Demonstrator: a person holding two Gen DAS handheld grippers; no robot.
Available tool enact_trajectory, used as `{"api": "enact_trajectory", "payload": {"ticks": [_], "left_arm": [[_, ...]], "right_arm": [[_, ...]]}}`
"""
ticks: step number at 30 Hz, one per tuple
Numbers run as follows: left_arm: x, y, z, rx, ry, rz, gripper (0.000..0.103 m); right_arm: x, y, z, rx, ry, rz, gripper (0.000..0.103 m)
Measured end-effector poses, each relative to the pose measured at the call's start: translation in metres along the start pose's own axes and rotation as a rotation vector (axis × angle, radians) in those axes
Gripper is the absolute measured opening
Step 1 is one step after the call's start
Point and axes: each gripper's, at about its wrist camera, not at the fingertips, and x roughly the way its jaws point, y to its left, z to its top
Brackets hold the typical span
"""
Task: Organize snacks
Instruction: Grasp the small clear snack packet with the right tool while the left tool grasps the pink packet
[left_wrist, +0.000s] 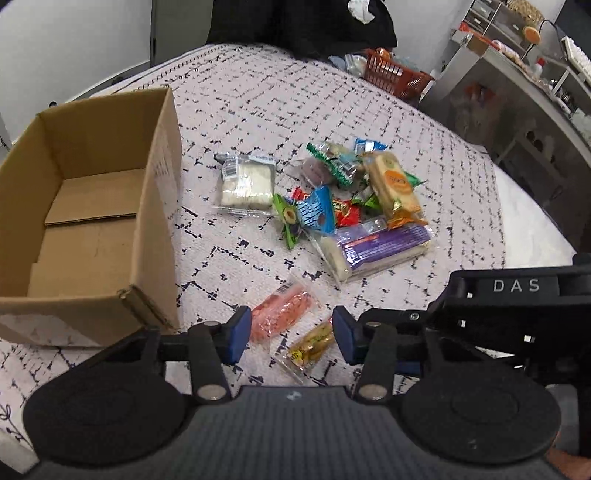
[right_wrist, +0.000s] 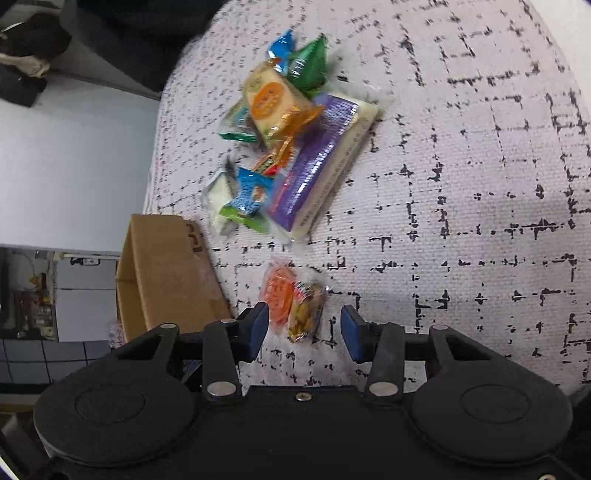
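Observation:
An open cardboard box (left_wrist: 92, 206) lies at the left, with nothing visible inside; its side (right_wrist: 166, 273) shows in the right wrist view. A heap of wrapped snacks (left_wrist: 343, 195) rests on the patterned cloth, with a purple wafer pack (left_wrist: 376, 251) and a clear pack of white biscuits (left_wrist: 247, 181). Closer lie an orange packet (left_wrist: 280, 314) and a small yellow-brown packet (left_wrist: 310, 345). My left gripper (left_wrist: 291, 334) is open just above these two. My right gripper (right_wrist: 304, 332) is open too, with the same packets (right_wrist: 306, 310) in front of its fingers. The right gripper body (left_wrist: 517, 306) shows at right.
A patterned white cloth (left_wrist: 258, 103) covers the table. A red basket (left_wrist: 395, 74) stands at the far edge, with a grey shelf unit (left_wrist: 535, 74) of kitchen items beyond. A dark garment (left_wrist: 295, 22) hangs at the back.

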Motion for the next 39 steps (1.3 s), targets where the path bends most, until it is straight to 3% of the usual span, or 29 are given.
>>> {"api": "enact_trajectory", "payload": {"ticks": [13, 18, 23, 33, 39], "left_arm": [[0.034, 0.009, 0.000, 0.028, 0.039, -0.013, 0.048], [0.036, 0.009, -0.002, 0.027, 0.058, -0.054, 0.030], [0.033, 0.004, -0.008, 0.047, 0.039, -0.041, 0.024], [0.004, 0.001, -0.010, 0.013, -0.022, -0.043, 0.020], [-0.023, -0.004, -0.011, 0.018, -0.079, -0.030, 0.020]], "right_arm": [[0.035, -0.004, 0.013, 0.058, 0.052, -0.024, 0.043], [0.039, 0.002, 0.015, 0.047, 0.043, -0.034, 0.042], [0.042, 0.003, 0.015, 0.031, 0.028, -0.065, 0.020], [0.023, 0.018, 0.005, -0.092, -0.051, -0.041, 0.017], [0.003, 0.023, -0.001, -0.139, -0.095, 0.016, 0.017]]}}
